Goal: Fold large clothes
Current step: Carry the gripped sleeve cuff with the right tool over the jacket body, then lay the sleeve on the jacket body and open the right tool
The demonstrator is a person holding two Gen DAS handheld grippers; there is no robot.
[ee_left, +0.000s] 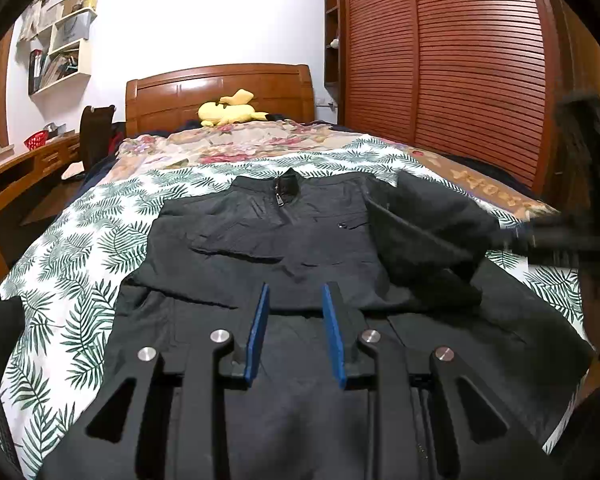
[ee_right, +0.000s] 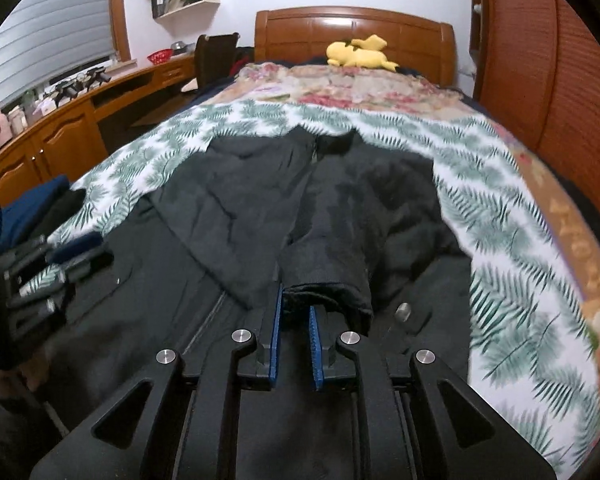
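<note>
Jacket (ee_left: 284, 240) flat on the bed cover (ee_left: 80, 240), collar toward the headboard (ee_left: 220, 92). Plush toy (ee_left: 230, 109) before the headboard; desk (ee_left: 24, 168) left of the bed, wardrobe (ee_left: 452, 60) right.

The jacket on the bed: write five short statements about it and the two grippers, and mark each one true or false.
1. The black jacket lies on the bed's leaf-print cover. True.
2. The right gripper is shut on the jacket's sleeve cuff. True.
3. The left gripper is clamped on the collar. False: its jaws are open and hold nothing, with the collar well beyond them.
4. The jacket's zip is open all the way up. False: it looks closed up to the collar.
5. A yellow plush toy sits by the wooden headboard. True.
</note>
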